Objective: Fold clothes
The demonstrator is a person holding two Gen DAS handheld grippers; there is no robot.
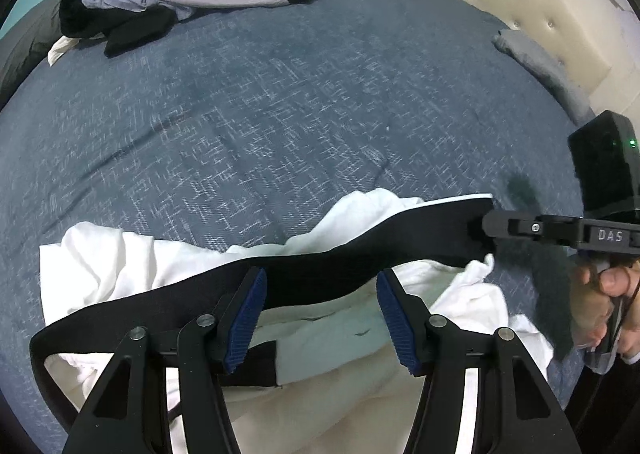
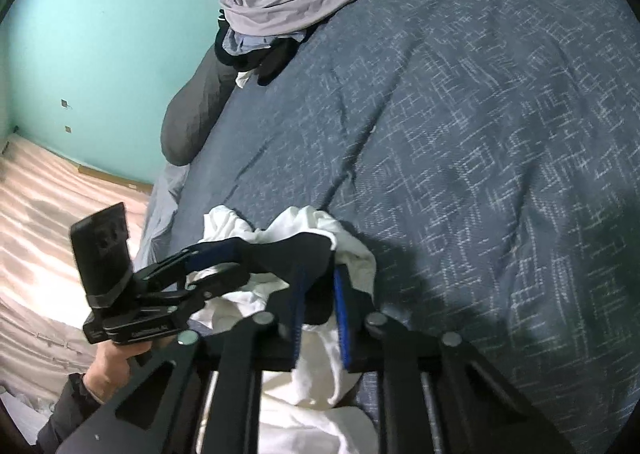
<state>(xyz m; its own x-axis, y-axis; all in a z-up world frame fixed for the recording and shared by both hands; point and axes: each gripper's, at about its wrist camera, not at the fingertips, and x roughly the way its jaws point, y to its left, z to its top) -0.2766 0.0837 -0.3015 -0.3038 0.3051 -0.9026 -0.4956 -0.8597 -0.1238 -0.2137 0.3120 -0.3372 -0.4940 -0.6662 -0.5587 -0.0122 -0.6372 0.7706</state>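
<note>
White garment (image 1: 120,254) with black waistband (image 1: 320,274), pinched by right gripper (image 1: 486,228); left gripper (image 1: 320,294) spread wide; blue bedspread (image 1: 280,113) open beyond.

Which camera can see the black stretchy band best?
The left wrist view: the black band stretches across it, out to the right hand-held gripper pinching its end. The right wrist view shows only a bunched bit at its fingers.
</note>
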